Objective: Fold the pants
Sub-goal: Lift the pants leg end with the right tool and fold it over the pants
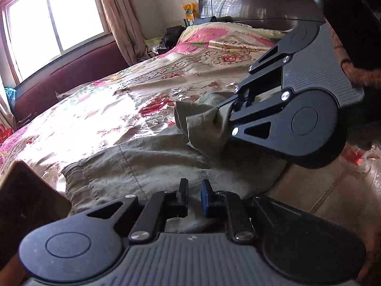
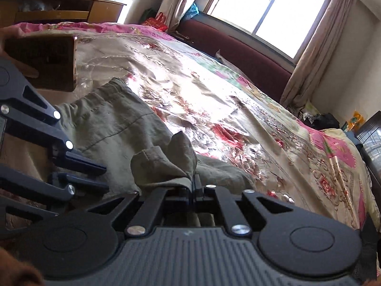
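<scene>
- While the right hand-held gripper (image 2: 193, 186) pinches an olive pants (image 1: 147, 164) hem above the bed (image 1: 95, 119), a fold-over is in hand.
- Left hand-held gripper (image 1: 194, 194), narrowly parted and empty, hovers over the pants; next comes laying the hem flat.

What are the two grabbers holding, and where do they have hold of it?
The right gripper pinches a bunched end of the green pants, lifted over the rest. The left gripper has a gap between its fingers and holds nothing.

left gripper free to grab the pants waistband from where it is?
Probably yes. The left gripper hangs just over the pants with nothing between its fingers, and nothing lies between it and the waistband. The right gripper pinches a different fold, off to the side.
</scene>
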Motion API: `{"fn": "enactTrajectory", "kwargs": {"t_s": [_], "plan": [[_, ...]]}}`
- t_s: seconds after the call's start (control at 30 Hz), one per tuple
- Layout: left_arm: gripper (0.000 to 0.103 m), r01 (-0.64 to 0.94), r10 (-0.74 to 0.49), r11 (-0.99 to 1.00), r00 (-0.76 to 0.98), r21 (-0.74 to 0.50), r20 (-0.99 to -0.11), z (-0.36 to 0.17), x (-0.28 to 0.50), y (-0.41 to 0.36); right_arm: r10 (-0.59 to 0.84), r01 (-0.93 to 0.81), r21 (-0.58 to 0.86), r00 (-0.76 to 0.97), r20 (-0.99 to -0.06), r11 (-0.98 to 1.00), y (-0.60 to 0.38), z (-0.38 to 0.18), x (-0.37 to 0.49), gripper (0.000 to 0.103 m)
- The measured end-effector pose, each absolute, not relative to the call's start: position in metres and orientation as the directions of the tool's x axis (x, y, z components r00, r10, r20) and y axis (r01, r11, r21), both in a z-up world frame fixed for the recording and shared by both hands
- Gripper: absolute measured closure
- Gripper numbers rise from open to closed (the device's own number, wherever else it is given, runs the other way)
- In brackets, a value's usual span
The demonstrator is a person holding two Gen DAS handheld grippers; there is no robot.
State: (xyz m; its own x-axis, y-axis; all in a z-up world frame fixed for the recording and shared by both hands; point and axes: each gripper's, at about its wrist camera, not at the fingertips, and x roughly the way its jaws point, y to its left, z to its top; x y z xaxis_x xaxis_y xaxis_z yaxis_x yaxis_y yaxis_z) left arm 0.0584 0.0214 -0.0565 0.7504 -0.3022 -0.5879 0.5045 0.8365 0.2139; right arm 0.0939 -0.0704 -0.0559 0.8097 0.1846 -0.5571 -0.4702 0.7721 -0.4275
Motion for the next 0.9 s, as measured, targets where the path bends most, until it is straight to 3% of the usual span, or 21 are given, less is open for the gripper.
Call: {"fn": "enactTrajectory", "kwargs": {"t_s": [0.2,0.37,0.57,0.7,0.83,0.9], "plan": [[0.072,0.402,-0.226,0.882,0.820,0.247,-0.526,-0.038,0.071,0.059,0.257,-0.456,-0.281,0.805,-0.534,0.844,-0.055,-0.007,0.109,0.099],[0.072,0.313,-0.162,0.914,0.863,0.257,-0.478,-0.024,0.070,0.091,0.340,-0.463,-0.245,0.845,-0.412,0.852,-0.023,0.022,0.110,0.099],[0.072,0.329,-0.129,0.901,0.826,0.283,-0.548,-0.052,0.047,0.104,0.346,-0.603,-0.363,0.748,-0.566,0.710,0.027,-0.055,0.107,0.099],[0.072,0.331,-0.119,0.897,0.818,0.292,-0.563,-0.057,0.038,0.116,0.398,-0.667,-0.437,0.727,-0.560,0.604,0.037,-0.067,0.084,0.098],[0.072,0.326,-0.117,0.901,0.816,0.284,-0.566,-0.056,0.045,0.119,0.371,-0.668,-0.391,0.706,-0.604,0.633,0.043,-0.070,0.100,0.098],[0.072,0.314,-0.122,0.909,0.829,0.273,-0.546,-0.051,0.050,0.121,0.377,-0.653,-0.383,0.719,-0.584,0.653,0.044,-0.063,0.101,0.098]]}}
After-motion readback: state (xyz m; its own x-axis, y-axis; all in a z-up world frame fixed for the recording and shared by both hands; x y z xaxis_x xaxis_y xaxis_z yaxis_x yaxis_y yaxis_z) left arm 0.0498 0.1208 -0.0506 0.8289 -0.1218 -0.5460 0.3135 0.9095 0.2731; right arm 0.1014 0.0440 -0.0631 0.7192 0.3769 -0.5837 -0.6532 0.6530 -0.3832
